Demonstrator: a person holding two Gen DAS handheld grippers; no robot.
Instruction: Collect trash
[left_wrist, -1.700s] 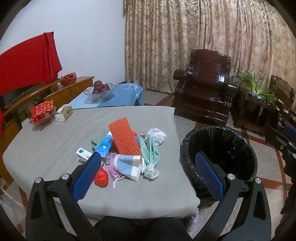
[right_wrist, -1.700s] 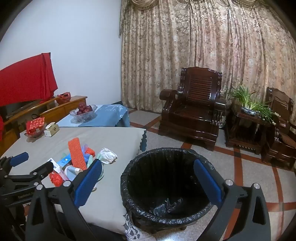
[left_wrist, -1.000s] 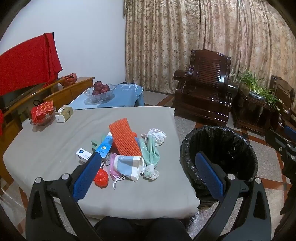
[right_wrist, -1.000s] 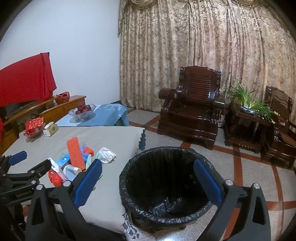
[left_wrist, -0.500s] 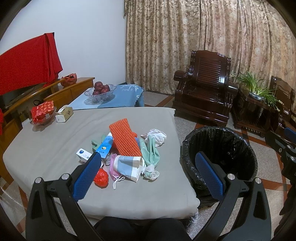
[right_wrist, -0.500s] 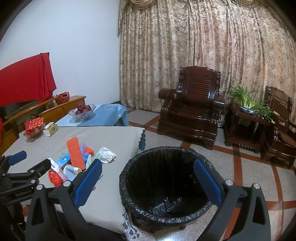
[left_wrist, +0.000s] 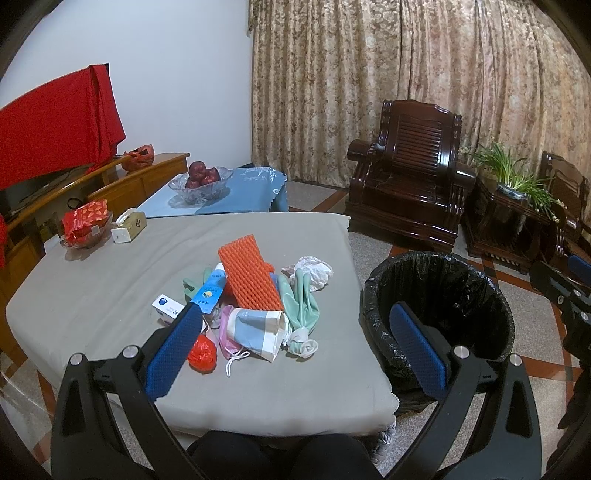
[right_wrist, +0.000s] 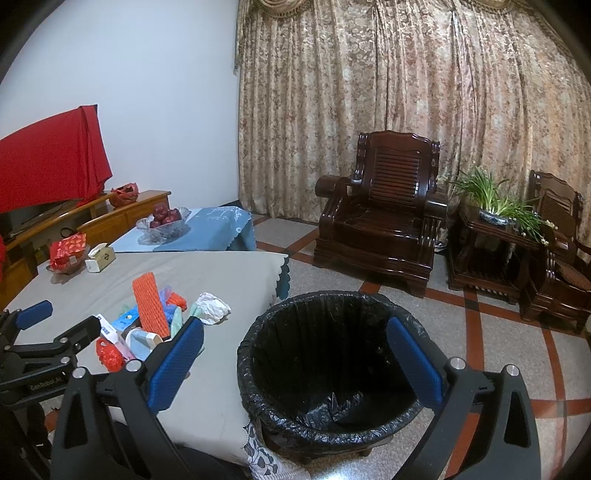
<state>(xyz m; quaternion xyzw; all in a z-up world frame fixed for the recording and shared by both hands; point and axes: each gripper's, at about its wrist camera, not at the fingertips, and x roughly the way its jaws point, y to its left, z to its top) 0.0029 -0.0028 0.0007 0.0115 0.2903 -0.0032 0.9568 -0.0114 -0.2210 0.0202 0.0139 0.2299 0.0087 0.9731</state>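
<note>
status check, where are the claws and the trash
Left claw open, empty, short of the trash pile. Right claw open above the bin. Nothing picked yet. Path clear.

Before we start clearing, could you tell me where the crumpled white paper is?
In the left wrist view, the crumpled white paper lies on the grey table, at the pile's far right edge, beside the green glove.

trash pile (left_wrist: 255, 299) — heaped on table | black-lined bin (left_wrist: 439, 314) — beside it
</note>
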